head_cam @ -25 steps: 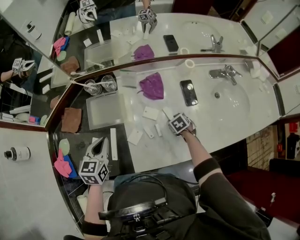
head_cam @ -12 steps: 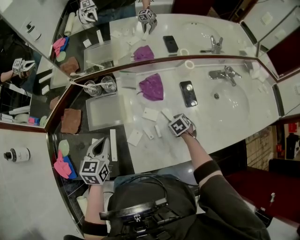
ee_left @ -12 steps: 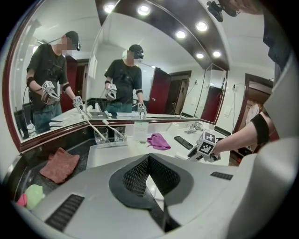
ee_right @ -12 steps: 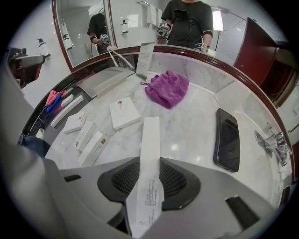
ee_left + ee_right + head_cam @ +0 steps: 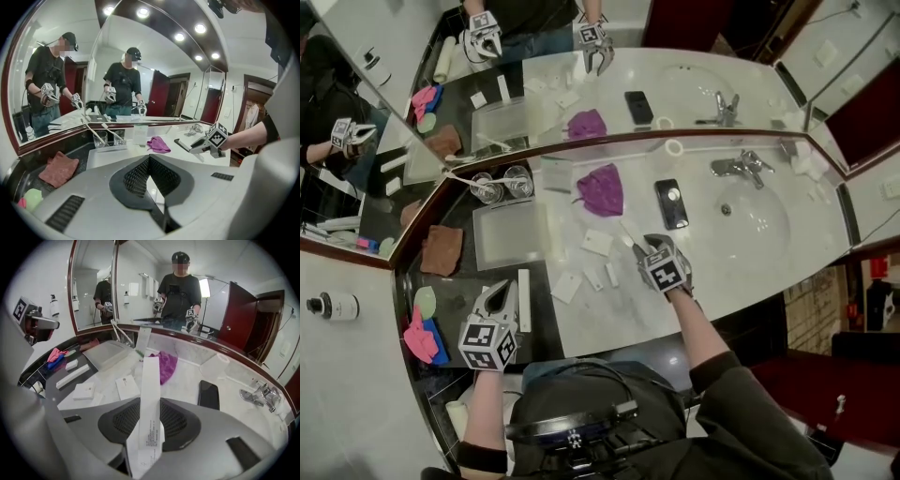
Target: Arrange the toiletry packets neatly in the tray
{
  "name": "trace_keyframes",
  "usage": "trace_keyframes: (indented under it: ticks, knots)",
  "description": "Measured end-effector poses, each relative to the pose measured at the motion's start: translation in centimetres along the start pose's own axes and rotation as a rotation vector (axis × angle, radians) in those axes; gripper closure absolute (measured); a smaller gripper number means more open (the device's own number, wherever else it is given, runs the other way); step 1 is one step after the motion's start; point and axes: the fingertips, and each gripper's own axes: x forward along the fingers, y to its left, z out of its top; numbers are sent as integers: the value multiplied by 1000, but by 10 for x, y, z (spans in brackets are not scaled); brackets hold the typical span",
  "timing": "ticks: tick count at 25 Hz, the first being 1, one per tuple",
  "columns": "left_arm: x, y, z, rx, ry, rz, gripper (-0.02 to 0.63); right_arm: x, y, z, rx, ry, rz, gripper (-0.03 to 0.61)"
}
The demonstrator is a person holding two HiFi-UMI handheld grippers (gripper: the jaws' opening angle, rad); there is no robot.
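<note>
Raised since the earlier frame, the right gripper now stands clear of the marble surface, and a long white toiletry packet has come up with it. The pick therefore appears complete, and what remains for this piece is the carry to the tray, which lies at about 10 o'clock from the gripper in the head view. In the right gripper view, the fingers are partly closed and pinch the packet near its lower end, so that it stands upright between them, pointing toward 12 o'clock. Several loose packets rest on the surface at 9 o'clock from the gripper, judged not yet arranged. The left gripper hovers at 7 o'clock from the tray, with its fingers pressed together on nothing.
</note>
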Motion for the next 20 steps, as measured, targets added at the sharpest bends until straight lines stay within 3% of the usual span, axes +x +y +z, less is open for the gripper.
trace_keyframes:
  ticks: [5, 8, 14, 20]
  knots:
    - [-1, 1, 5, -2, -20, 0, 614, -51, 9, 47, -13, -251, 2, 437]
    - [-2, 2, 7, -4, -26, 3, 614, -73, 15, 65, -58, -341, -14, 437]
    - [-12, 6, 5, 15, -28, 0, 614, -88, 39, 84, -153, -375, -19, 437]
    - [-32, 28, 8, 26, -36, 15, 614, -80, 91, 118, -321, -365, 19, 437]
